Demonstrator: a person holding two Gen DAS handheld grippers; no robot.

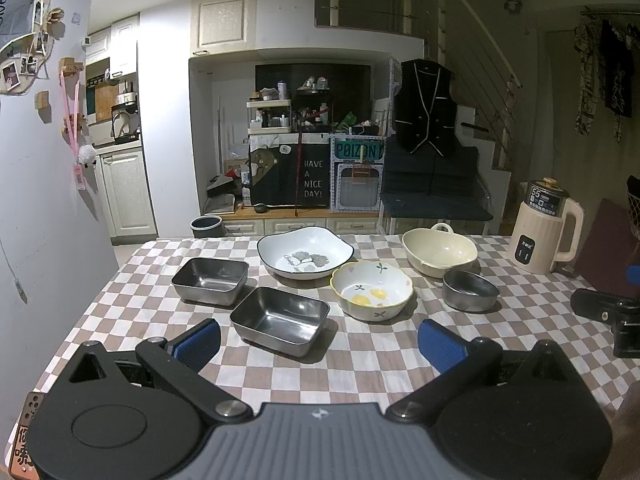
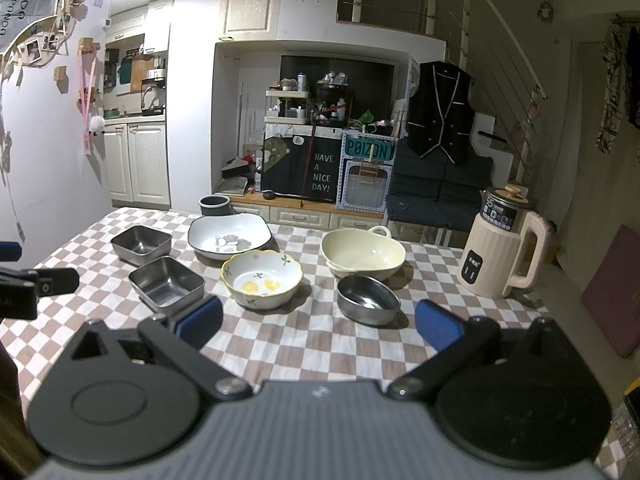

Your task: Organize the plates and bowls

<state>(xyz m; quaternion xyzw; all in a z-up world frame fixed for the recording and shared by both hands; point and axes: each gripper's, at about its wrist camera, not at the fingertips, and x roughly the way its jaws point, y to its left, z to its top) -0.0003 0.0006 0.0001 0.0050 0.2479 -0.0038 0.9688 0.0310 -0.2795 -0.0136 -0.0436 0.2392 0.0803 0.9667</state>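
Note:
Six dishes stand apart on the checkered tablecloth (image 1: 360,364). Two square steel trays (image 1: 280,319) (image 1: 211,280) sit at the left. Behind them is a white leaf-print bowl (image 1: 305,253). A flower-rimmed bowl with yellow spots (image 1: 371,295) stands in the middle, a cream handled bowl (image 1: 439,251) behind right, and a round steel bowl (image 1: 470,290) at the right. My left gripper (image 1: 320,340) hovers open just short of the near tray, empty. My right gripper (image 2: 319,322) is open and empty, in front of the round steel bowl (image 2: 368,299) and flowered bowl (image 2: 262,282).
A cream electric kettle (image 2: 502,250) stands at the table's right side. The right gripper's body (image 1: 608,318) shows at the right edge of the left wrist view. The left gripper's body (image 2: 28,288) shows at the left edge of the right wrist view. Shelves, cabinets and stairs lie beyond the table.

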